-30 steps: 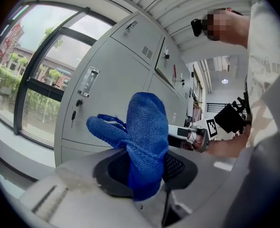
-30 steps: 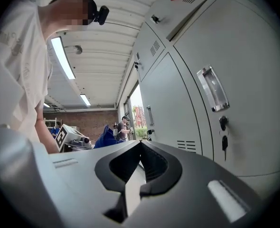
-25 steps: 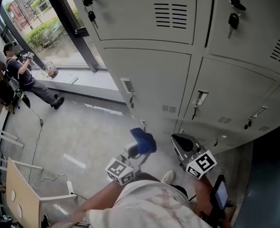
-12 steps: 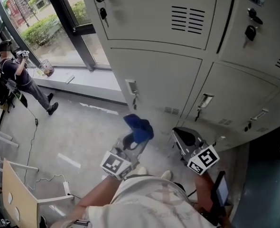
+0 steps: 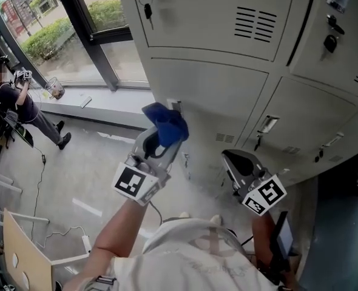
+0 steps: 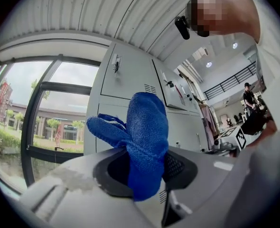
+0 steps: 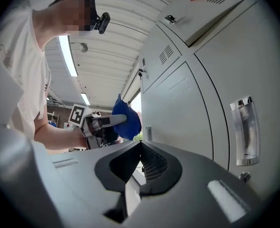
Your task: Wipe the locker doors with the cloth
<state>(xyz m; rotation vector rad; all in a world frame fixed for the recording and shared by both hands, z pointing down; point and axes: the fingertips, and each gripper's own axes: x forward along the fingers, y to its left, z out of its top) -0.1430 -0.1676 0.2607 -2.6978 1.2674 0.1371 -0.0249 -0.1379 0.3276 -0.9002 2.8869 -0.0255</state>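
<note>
The left gripper (image 5: 156, 143) is held up in front of the bank of grey lockers (image 5: 209, 96), its jaws closed tight on a blue cloth (image 5: 165, 126). The cloth is pinched about its middle, so a thick folded wad stands up above the jaw tips and a shorter tail hangs down behind them. From the head view the wad sits right at the left edge of a lower locker door, over the small latch there. From the right gripper's side it looks just beside the door face; whether it actually touches the metal I cannot tell.

The right gripper (image 5: 239, 168) hangs lower and off to the right, well apart from the cloth, near the bottom row of doors. Its jaws are brought together at the tips with nothing between them. Its own view looks up along a plain grey door, with a shiny pull handle (image 7: 244, 132) on the neighbouring door.

Each gripper carries its marker cube – the left one (image 5: 132, 183) is nearest the person's forearm, the right one (image 5: 265, 196) is tilted toward the floor.

The upper doors have slotted vents (image 5: 255, 23), and a key (image 5: 147, 5) dangles from one lock. To the left a tall window (image 5: 45, 29) shows greenery outside, and a person (image 5: 18, 99) sits on the low ledge beneath it, well away across the bare concrete floor (image 5: 94, 174).
</note>
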